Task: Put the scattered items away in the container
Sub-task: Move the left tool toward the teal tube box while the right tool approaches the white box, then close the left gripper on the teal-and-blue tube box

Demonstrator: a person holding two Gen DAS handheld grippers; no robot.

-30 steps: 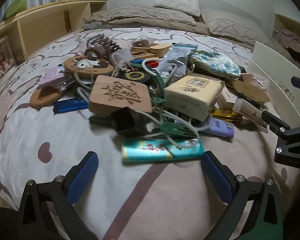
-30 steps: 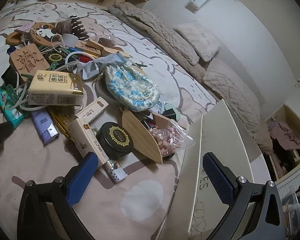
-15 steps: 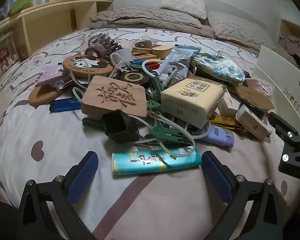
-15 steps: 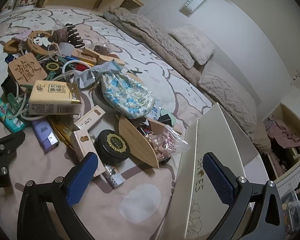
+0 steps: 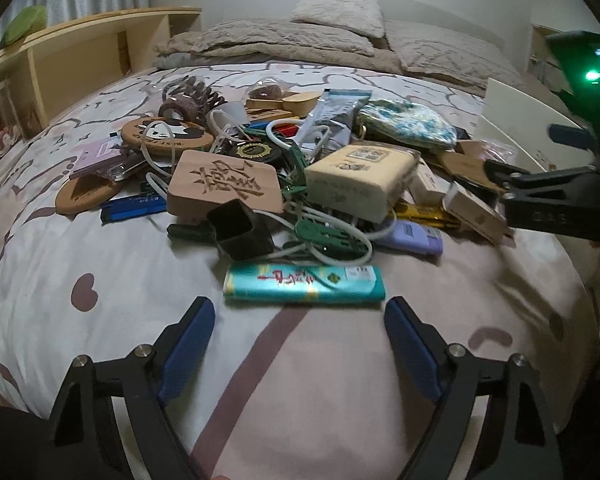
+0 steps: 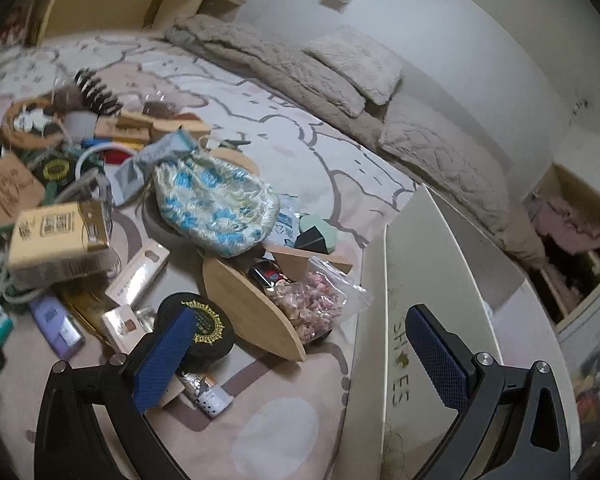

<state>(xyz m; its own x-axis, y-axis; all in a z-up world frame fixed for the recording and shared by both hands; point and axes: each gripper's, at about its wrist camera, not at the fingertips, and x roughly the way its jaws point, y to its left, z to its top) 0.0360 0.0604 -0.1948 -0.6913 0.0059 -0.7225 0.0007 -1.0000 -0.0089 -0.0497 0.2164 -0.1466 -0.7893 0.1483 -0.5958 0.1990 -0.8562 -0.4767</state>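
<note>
Scattered items lie heaped on the bed. In the left wrist view a teal foil packet (image 5: pixel 304 285) lies flat at the pile's near edge. My left gripper (image 5: pixel 298 320) sits just short of it, jaws closing, the blue pads level with the packet's ends and not touching it. Behind it are a black square cup (image 5: pixel 240 232), a carved wooden block (image 5: pixel 224 188) and a cream box (image 5: pixel 360 184). My right gripper (image 6: pixel 300 356) is open and holds nothing. Its left finger (image 6: pixel 168 356) hangs over a black round tin (image 6: pixel 208 332), beside the white shoe box (image 6: pixel 428 280).
A blue-patterned pouch (image 6: pixel 216 208), an oval wooden tray (image 6: pixel 252 304) and a bag of pink pieces (image 6: pixel 316 304) lie near the box. White cable and green clips tangle through the pile. Pillows (image 5: pixel 340 16) line the headboard and a wooden shelf (image 5: pixel 80 52) runs along the left.
The left jaws have drawn closer together and the teal packet now sits nearer their tips. The right gripper has rolled and shifted towards the pile, and looms larger in the left wrist view.
</note>
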